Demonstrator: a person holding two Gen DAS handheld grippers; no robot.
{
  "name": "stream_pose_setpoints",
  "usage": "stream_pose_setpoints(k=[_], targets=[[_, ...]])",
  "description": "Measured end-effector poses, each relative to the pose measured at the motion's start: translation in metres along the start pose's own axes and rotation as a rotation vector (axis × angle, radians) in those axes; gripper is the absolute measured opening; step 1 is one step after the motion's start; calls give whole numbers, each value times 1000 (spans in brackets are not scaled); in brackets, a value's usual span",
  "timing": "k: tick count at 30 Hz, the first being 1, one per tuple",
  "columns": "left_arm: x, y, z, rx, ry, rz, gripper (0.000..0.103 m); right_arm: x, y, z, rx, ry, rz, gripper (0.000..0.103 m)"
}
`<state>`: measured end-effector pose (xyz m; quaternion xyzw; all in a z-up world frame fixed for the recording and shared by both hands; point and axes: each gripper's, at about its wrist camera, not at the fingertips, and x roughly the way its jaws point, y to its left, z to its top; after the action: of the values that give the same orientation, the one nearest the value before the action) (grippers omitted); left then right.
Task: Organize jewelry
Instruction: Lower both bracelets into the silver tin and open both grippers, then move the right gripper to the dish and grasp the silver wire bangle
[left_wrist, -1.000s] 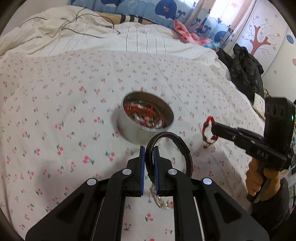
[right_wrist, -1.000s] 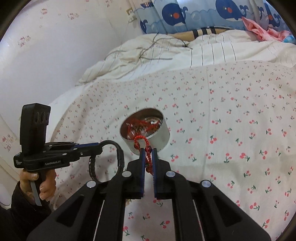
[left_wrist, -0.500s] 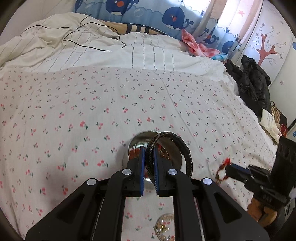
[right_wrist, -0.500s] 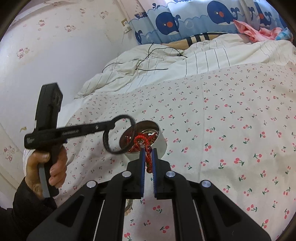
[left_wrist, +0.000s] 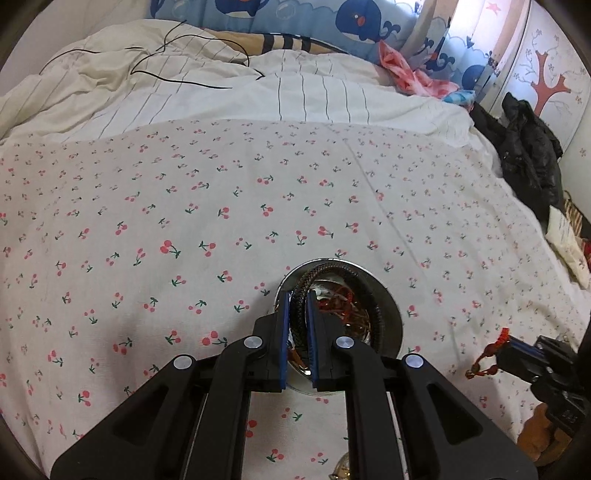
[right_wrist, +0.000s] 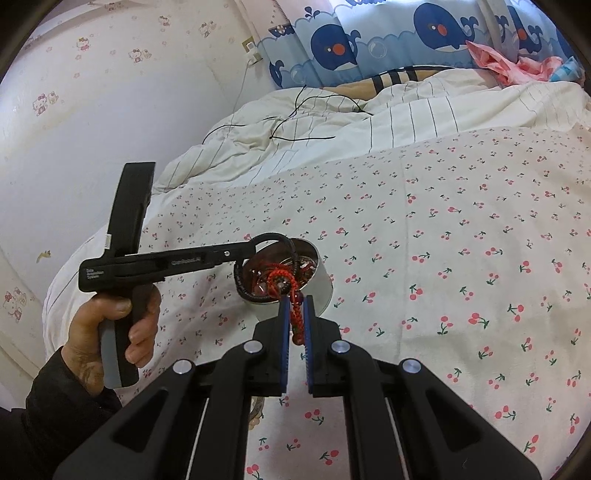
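Left wrist view: the left gripper (left_wrist: 297, 299) is clenched on a black braided bracelet (left_wrist: 334, 271) whose loop hangs over the open round metal tin (left_wrist: 388, 295) on the cherry-print bedsheet (left_wrist: 184, 221), the tin already holding red cords and other pieces. At 4 o'clock of the tin, the right gripper (left_wrist: 511, 343) pinches a red braided bracelet (left_wrist: 487, 358) above the sheet. Right wrist view: the right gripper (right_wrist: 295, 306) grasps the red braided bracelet (right_wrist: 282, 278) at the tin's (right_wrist: 321, 288) 6 o'clock rim, while the left gripper (right_wrist: 251, 249), held in the left hand (right_wrist: 110, 332), enters from 9 o'clock with the black braided bracelet (right_wrist: 240, 278).

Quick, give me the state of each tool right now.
Left tool: closed on the black braided bracelet, over the tin.
Right tool: closed on the red beaded bracelet.
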<state>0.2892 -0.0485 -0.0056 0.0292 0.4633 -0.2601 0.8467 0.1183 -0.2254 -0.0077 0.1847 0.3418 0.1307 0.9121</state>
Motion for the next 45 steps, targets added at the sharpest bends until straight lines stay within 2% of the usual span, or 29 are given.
stream_pose_setpoints(k=[7,12,16,18,20,21,23,25,27,32,34,37,42,45], targets=[[0,-1,-1,3,12,2,14,-3,0,3,6,-18,10,8],[-33,15,-8,-71,-56,8,48,-2,7,14,29,-40,67,8],[-51,28,-31,-113,-75,66,53,10,12,26,77,-41,143,8],[-55,36,-46,-139,-98,134,67,19,12,31,108,-37,173,8],[-54,43,-52,-167,-114,193,73,34,8,36,179,-34,226,8],[-52,45,-51,-170,-109,209,73,38,7,38,203,-35,241,8],[-52,48,-47,-176,-102,201,73,52,4,43,261,-43,277,8],[-59,50,-45,-188,-124,186,78,61,2,46,292,-44,287,8],[-65,49,-44,-179,-146,193,86,74,2,47,294,-29,254,9],[-67,41,-40,-148,-149,198,86,107,14,45,165,78,57,9],[-69,41,-40,-144,-149,199,86,114,17,41,118,112,16,10],[-71,43,-41,-153,-145,202,87,112,24,37,46,115,-53,43],[-69,45,-42,-156,-128,211,87,74,30,35,-38,49,-138,43],[-64,43,-44,-141,-107,224,87,46,35,20,-129,33,-224,46]])
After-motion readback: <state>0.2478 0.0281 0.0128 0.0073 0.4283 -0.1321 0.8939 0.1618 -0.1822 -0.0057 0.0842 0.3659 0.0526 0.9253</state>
